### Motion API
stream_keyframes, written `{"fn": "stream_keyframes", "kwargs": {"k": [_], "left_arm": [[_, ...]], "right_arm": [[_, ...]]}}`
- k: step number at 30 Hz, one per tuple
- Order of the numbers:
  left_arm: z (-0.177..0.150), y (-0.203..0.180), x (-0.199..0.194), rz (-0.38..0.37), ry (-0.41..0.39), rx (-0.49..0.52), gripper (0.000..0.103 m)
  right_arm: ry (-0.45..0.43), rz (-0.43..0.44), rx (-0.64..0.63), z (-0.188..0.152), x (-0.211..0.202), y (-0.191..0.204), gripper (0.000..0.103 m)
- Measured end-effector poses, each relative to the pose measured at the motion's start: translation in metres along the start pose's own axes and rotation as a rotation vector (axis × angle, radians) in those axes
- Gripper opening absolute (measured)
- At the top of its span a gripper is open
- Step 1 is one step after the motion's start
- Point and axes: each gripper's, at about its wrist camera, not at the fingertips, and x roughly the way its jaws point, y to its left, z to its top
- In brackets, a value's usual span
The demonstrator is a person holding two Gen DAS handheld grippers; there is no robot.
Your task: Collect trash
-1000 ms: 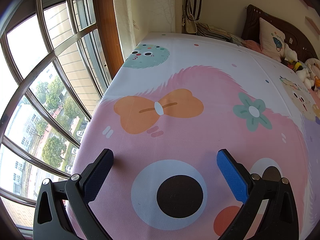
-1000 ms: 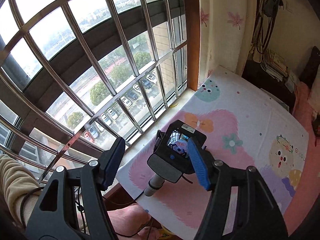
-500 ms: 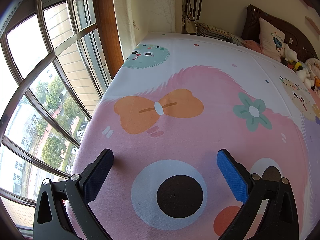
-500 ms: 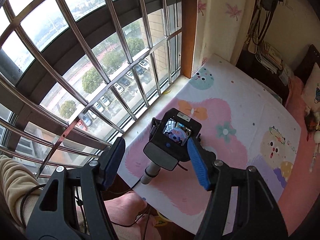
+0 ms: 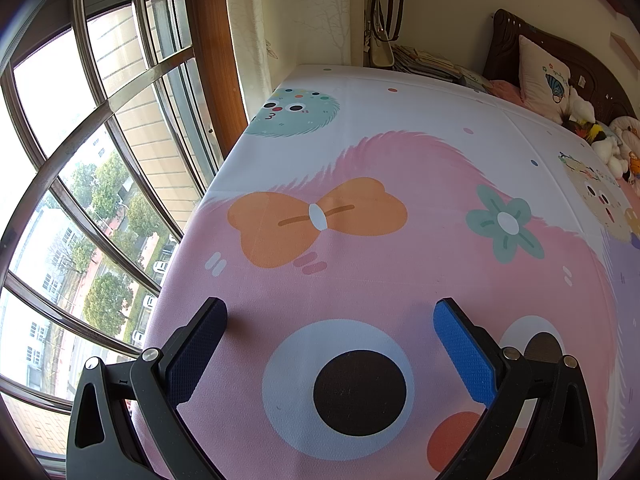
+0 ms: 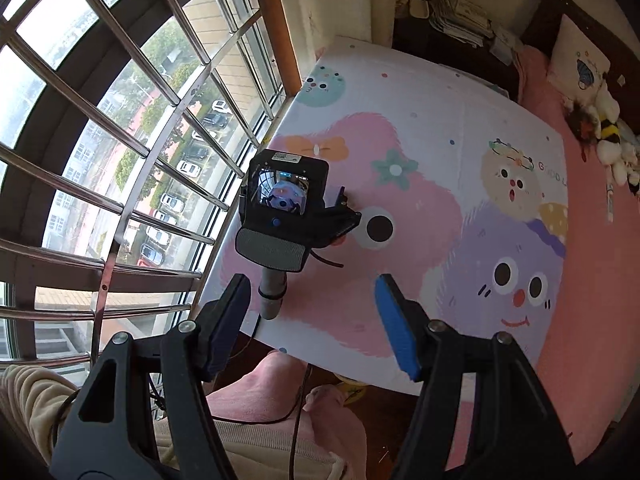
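Note:
No trash shows in either view. My left gripper hovers open just above a cartoon-printed mat, over a big black-and-white eye print, with nothing between its blue pads. The right wrist view looks steeply down from higher up. There my right gripper is open and holds nothing. Farther below it, the left gripper's camera body with its lit screen sits over the mat near the window-side edge.
A barred window runs along the left of the mat, with a curtain at its far corner. Stacked papers, a pillow and plush toys lie beyond. A person's pink-clad legs are below the mat's near edge.
The right wrist view has swung and rolled away from the window, so more of the mat and the pink bed now shows. The left gripper has not moved.

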Motion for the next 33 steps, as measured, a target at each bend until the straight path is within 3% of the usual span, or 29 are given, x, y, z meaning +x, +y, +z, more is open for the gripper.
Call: {"fn": "stream_keyframes", "kwargs": {"k": [9,18,27,30,33], "left_arm": [[0.0,0.0,0.0,0.0,0.0,0.0,0.102],[0.0,0.0,0.0,0.0,0.0,0.0,0.102],[0.0,0.0,0.0,0.0,0.0,0.0,0.102],[0.0,0.0,0.0,0.0,0.0,0.0,0.102],[0.0,0.0,0.0,0.0,0.0,0.0,0.102]], "right_arm": [[-0.122,0.004,-0.085,-0.002,-0.026,0.011,0.062],[-0.448,0.151,-0.326,-0.018,-0.079,0.036,0.062],[-0.555,0.1,-0.252,-0.04,-0.096,0.023,0.062],[-0.617,0.11,-0.233,-0.048,-0.107,0.015,0.062],[-0.618,0.139,-0.152,-0.053,-0.111,-0.001,0.062]]}}
